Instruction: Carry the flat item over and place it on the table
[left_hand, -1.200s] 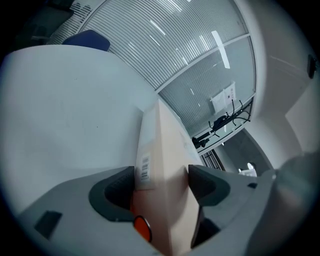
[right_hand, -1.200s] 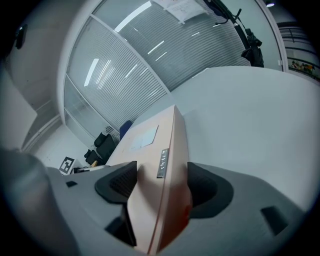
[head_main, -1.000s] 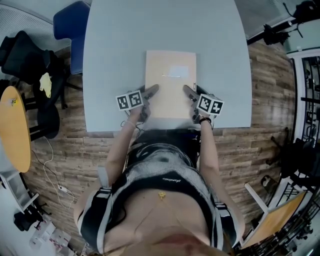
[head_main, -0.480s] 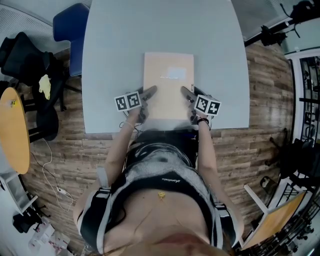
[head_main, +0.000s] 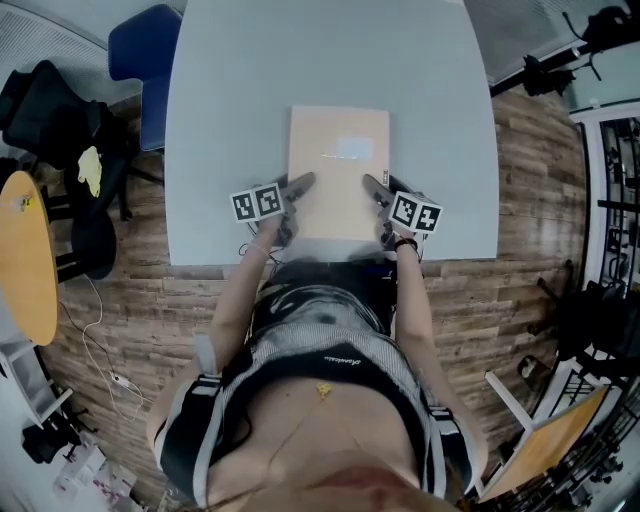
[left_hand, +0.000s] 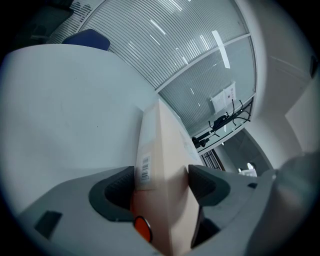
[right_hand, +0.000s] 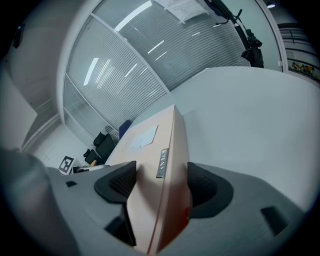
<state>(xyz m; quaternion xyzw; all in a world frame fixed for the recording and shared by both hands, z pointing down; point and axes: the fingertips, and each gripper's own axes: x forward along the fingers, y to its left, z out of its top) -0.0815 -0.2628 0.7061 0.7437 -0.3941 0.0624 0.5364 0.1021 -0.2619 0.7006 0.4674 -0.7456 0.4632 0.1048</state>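
A flat tan cardboard box (head_main: 338, 170) with a pale label on top lies over the near half of the grey table (head_main: 230, 110). My left gripper (head_main: 300, 184) is shut on the box's left edge near its front corner, and my right gripper (head_main: 374, 186) is shut on the right edge. In the left gripper view the box (left_hand: 162, 170) fills the gap between both pads, a barcode sticker on its side. The right gripper view shows the box (right_hand: 157, 175) pinched the same way, its far end reaching over the table (right_hand: 250, 115).
A blue chair (head_main: 145, 60) stands at the table's far left corner. A black bag on a stool (head_main: 60, 120) and a round wooden table (head_main: 25, 260) are on the left. Metal racks (head_main: 610, 180) and a wooden-seat chair (head_main: 550, 420) stand on the right.
The box and both grippers have barely shifted, a touch left and toward the near edge. Both grips are unchanged.
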